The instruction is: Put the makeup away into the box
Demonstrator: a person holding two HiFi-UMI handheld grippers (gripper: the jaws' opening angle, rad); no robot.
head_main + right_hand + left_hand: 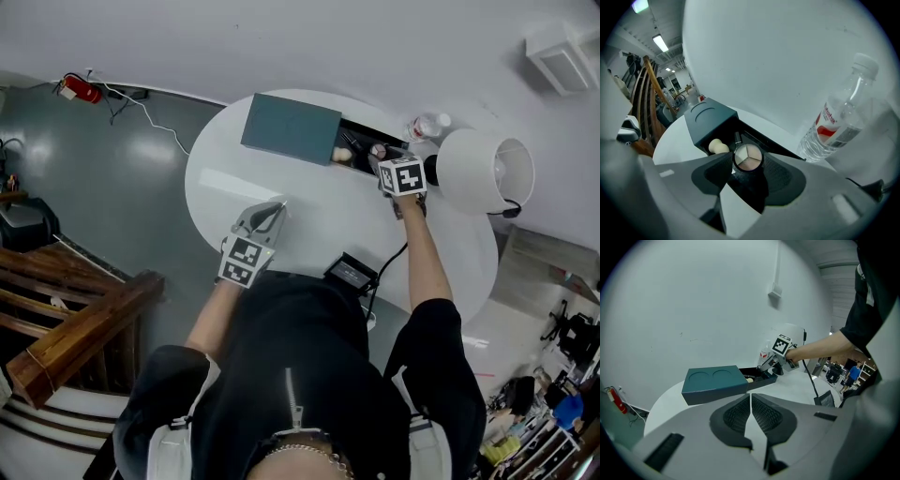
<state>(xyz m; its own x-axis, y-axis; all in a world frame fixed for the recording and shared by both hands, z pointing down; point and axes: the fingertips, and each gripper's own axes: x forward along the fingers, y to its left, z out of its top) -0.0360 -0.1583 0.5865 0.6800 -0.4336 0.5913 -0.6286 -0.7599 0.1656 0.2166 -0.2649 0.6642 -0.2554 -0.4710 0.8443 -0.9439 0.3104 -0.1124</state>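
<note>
A dark teal box (292, 127) lies on the round white table (234, 183), its black drawer (361, 142) slid out to the right. A beige makeup sponge (718, 146) and a slim black stick (738, 138) lie in the drawer. My right gripper (746, 164) hangs over the drawer's open end, shut on a round compact (748, 157) with three powder shades. In the head view that right gripper (384, 161) is at the drawer's right end. My left gripper (272, 214) is shut with nothing in it, over the table's near left; the box (715, 383) lies ahead of it.
A clear water bottle (839, 123) with a red label stands just right of the drawer, next to a white lamp shade (483, 169). A black cable (389, 264) runs to a small black device (350, 273) at the table's near edge. Wooden stairs (66, 319) lie lower left.
</note>
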